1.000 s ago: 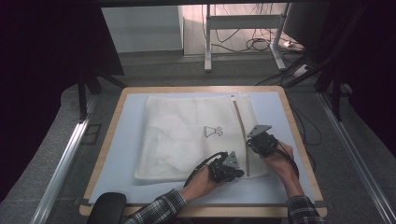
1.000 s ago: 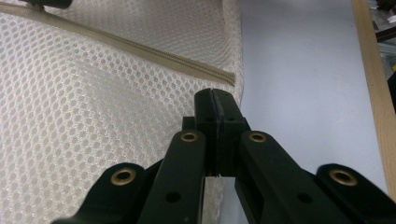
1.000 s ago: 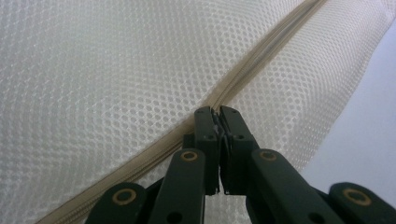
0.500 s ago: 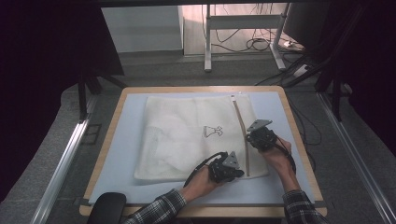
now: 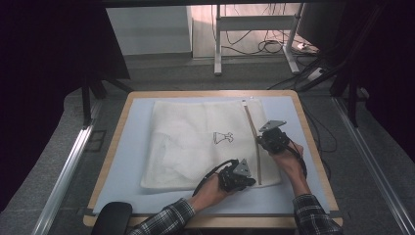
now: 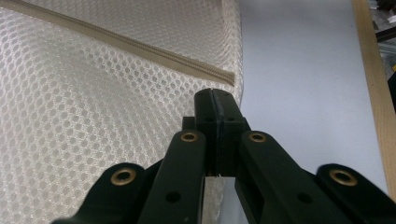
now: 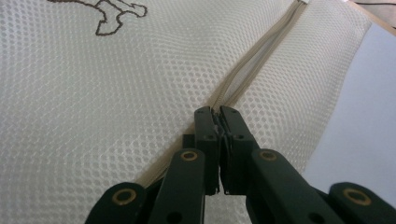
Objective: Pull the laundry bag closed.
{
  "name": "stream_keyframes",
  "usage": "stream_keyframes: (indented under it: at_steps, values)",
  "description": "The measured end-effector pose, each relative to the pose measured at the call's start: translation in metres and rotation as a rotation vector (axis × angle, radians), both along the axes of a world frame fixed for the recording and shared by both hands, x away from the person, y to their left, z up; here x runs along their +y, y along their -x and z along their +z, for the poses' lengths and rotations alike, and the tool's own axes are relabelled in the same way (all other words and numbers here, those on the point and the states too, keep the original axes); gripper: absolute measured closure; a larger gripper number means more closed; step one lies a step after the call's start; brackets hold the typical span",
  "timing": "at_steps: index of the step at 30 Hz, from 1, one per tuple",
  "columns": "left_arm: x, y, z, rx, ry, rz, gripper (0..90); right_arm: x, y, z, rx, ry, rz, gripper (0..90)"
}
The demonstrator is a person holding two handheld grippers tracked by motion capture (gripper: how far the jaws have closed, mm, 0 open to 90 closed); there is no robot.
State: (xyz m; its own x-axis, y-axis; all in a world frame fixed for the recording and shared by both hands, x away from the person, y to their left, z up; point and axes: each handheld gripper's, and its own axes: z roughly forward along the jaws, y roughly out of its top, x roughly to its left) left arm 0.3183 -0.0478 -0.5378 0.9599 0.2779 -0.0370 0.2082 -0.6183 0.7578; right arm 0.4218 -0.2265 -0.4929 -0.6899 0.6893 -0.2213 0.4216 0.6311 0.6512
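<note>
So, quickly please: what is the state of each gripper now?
Left gripper: closed, pinching the mesh bag near its corner.
Right gripper: closed on the zipper, apparently gripping its pull.

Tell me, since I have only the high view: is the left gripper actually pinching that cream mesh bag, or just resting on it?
Observer: Pinching. In the left gripper view, the left gripper has its jaws shut on the edge of the cream mesh bag, with a sliver of mesh between them.
Operator: And the right one?
Observer: The right gripper has its jaws shut on the beige zipper. Ahead of them, the zipper's two sides look parted.
</note>
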Motion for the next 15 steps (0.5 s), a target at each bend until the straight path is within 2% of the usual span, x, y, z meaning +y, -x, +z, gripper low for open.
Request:
stream_keyframes:
  at_steps: [6, 15]
  values:
    - [0.000, 0.000, 0.000, 0.000, 0.000, 0.001, 90.0, 0.002, -0.006, -0.001, 0.010, -0.012, -0.011, 86.4]
    - [0.000, 0.000, 0.000, -0.004, -0.004, -0.001, 90.0, 0.004, -0.014, -0.002, 0.002, -0.014, -0.024, 86.4]
